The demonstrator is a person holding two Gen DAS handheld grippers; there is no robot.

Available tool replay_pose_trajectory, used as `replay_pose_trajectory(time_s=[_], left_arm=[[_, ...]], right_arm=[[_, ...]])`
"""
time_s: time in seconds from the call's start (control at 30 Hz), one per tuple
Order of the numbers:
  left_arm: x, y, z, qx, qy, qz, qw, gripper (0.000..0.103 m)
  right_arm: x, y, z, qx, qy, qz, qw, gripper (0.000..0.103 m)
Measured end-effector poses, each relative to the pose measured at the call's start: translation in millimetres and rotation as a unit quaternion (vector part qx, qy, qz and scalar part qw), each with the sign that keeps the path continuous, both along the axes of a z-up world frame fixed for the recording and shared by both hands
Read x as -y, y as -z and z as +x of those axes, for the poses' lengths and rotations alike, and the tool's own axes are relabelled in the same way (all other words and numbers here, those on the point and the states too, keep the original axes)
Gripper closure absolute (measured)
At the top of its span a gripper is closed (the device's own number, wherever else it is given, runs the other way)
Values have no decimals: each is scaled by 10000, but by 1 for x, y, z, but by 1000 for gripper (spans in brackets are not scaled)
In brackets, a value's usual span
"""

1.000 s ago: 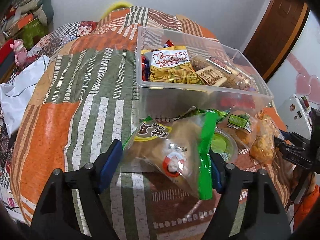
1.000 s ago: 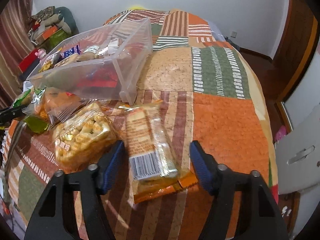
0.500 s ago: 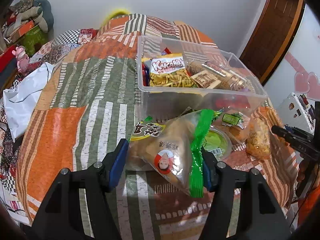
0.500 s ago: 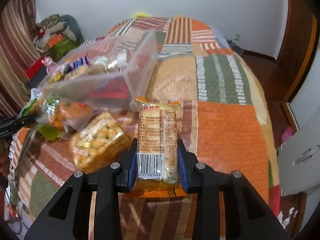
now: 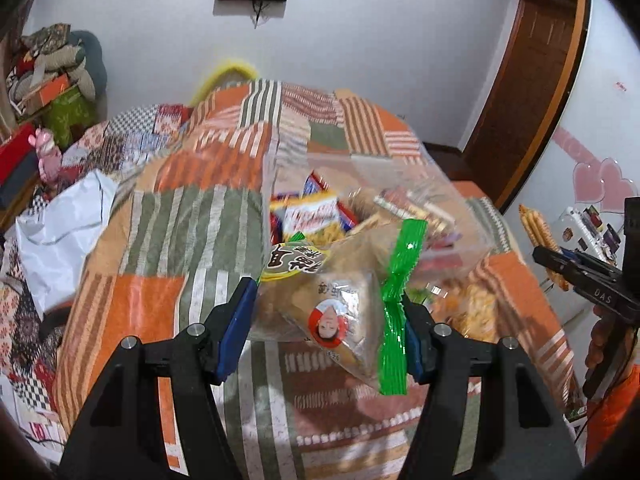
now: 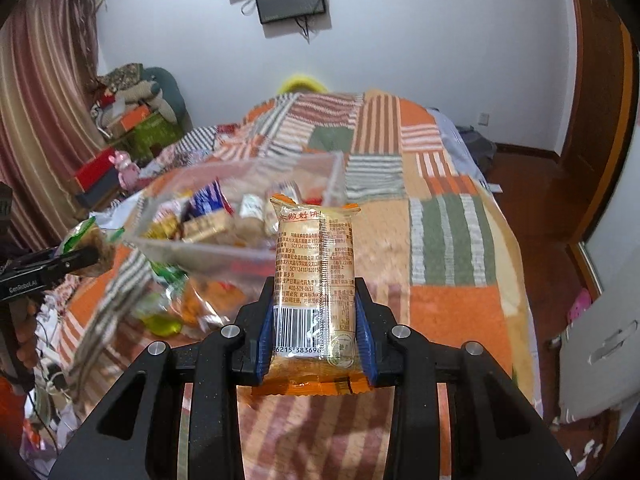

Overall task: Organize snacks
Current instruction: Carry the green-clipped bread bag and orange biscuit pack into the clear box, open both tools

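Note:
My left gripper (image 5: 328,328) is shut on a clear snack bag with a green seal strip (image 5: 332,304) and holds it lifted above the bed, just in front of the clear plastic bin (image 5: 468,236) that holds several snack packs. My right gripper (image 6: 316,332) is shut on an orange biscuit pack with a barcode (image 6: 316,276), held upright above the bed, to the right of the bin (image 6: 336,176). The right gripper also shows in the left wrist view (image 5: 576,268) with its pack (image 5: 540,236). The left gripper shows at the left of the right wrist view (image 6: 52,264).
Loose snack bags lie on the patchwork bedspread in front of the bin (image 6: 192,300) (image 5: 468,312). A white plastic bag (image 5: 60,236) lies at the bed's left edge. Clutter and boxes (image 6: 132,120) stand by the wall; a wooden door (image 5: 532,80) is on the right.
Both grippers have closed on their packs and lifted them off the bed. The left bag and the right biscuit pack now sit higher, nearer the bin.

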State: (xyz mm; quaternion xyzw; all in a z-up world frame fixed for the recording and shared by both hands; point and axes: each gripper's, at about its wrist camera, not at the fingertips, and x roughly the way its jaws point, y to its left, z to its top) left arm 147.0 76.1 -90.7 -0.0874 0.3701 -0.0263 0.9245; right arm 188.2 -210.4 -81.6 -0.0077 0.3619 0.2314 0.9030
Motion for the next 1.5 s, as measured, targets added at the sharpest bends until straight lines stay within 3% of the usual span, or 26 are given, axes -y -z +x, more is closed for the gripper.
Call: replay_pose_trajectory(time_s=[0.27,0.53,1.1,1.5], left_arm=[[14,-30,21,422,136,-36,9990,40],[31,-35,57,468,292,-58,9985,40],[42,15,138,-144,242,-184,9994,40],[43,33,164,-262,151,-169,9994,37]], right_arm=[[-22,-19,10,259,-170,184,9994,71],[-48,-24,30,294,-334,326,9985,71],[-76,10,84,-195,-323,81,9993,71],[-83,23,98,-375,-337,-140,9986,71]])
